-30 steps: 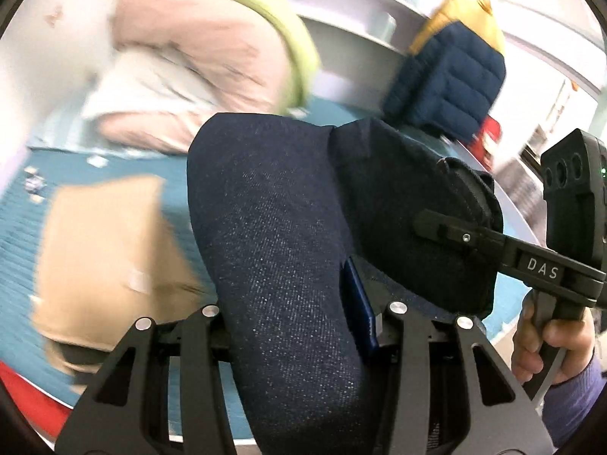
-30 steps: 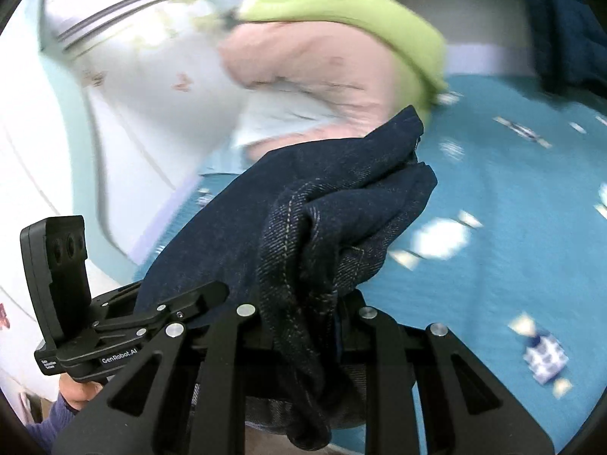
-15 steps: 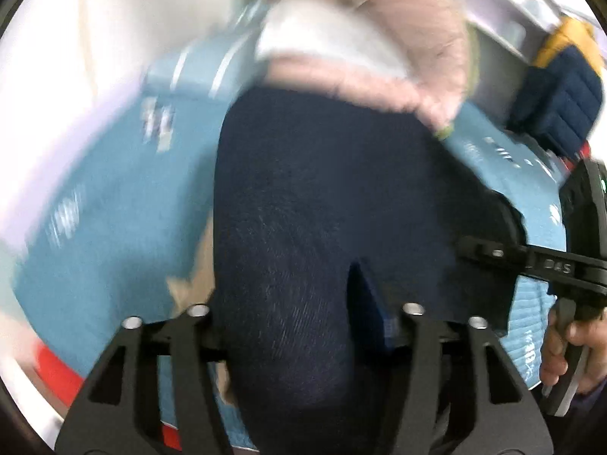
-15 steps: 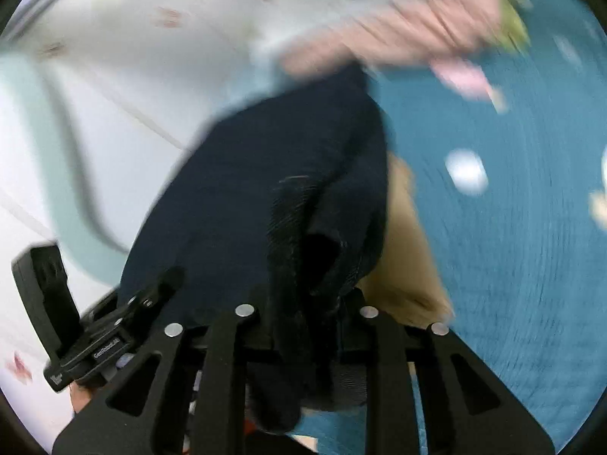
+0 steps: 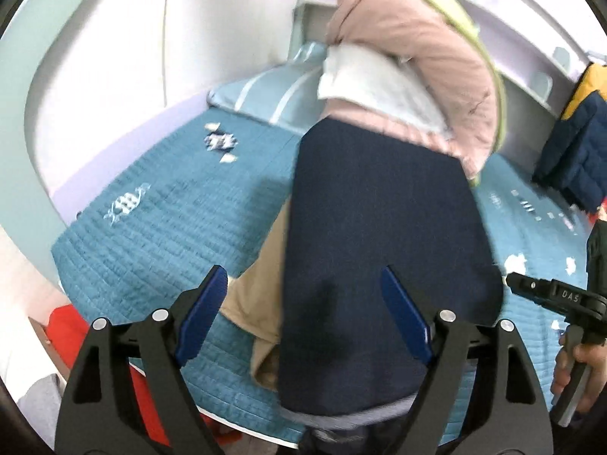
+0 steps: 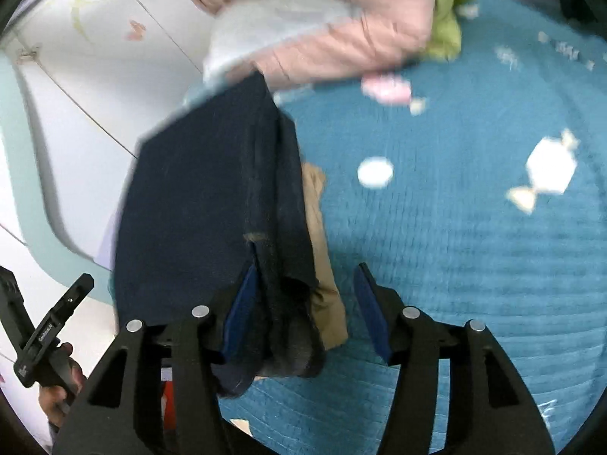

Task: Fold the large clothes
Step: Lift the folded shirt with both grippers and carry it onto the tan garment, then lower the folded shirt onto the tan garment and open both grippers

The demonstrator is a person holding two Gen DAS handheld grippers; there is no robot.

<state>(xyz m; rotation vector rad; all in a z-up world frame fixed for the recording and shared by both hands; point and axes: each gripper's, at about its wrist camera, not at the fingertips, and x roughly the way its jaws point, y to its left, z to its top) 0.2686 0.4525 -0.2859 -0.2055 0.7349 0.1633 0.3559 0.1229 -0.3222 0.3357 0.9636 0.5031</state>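
The folded dark blue jeans (image 5: 379,246) lie on top of a folded tan garment (image 5: 261,284) on the teal bedspread (image 5: 159,227). My left gripper (image 5: 303,311) is open, its blue pads spread either side of the jeans' near end. In the right wrist view the jeans (image 6: 212,208) lie over the tan garment (image 6: 322,276). My right gripper (image 6: 303,311) is open, with the jeans' near edge between its pads, against the left one.
A pile with a pink jacket (image 5: 417,57), white cloth and a lime-green garment lies behind the jeans. A navy and yellow puffer jacket (image 5: 580,144) is at the far right. A red item (image 5: 76,337) sits by the bed's near edge. The white wall runs along the left.
Both grippers carried the folded jeans over the tan garment, set them down on it, and opened. One second ago both were shut on the jeans in the air.
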